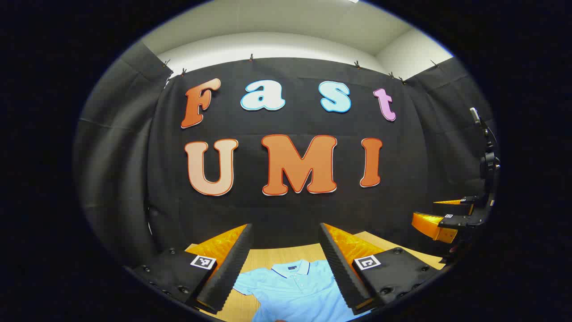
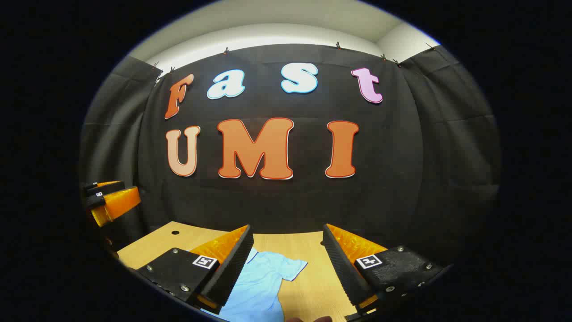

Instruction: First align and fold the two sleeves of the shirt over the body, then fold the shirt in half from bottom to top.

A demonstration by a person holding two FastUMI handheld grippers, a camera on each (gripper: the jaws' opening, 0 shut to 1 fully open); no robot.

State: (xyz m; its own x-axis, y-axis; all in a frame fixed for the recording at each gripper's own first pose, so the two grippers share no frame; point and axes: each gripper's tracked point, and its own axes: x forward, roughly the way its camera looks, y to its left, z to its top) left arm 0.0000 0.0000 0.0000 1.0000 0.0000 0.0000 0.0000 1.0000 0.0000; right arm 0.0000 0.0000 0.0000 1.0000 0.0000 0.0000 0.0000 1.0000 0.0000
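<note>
A light blue polo shirt [image 1: 292, 288] lies flat on the wooden table [image 1: 277, 256], collar toward the far wall. My left gripper [image 1: 286, 241] hovers above it, open, its fingers framing the collar. In the right gripper view the shirt [image 2: 261, 281] shows one short sleeve [image 2: 292, 269] spread out to the side. My right gripper [image 2: 288, 243] is open above that sleeve with nothing between its fingers. The right gripper [image 1: 447, 219] appears at the far right of the left gripper view, and the left gripper [image 2: 109, 201] at the far left of the right gripper view.
The table [image 2: 308, 250] ends at the black cloth wall behind. A small round hole [image 2: 174, 233] marks the tabletop near its back left corner. Bare wood lies to the right of the sleeve.
</note>
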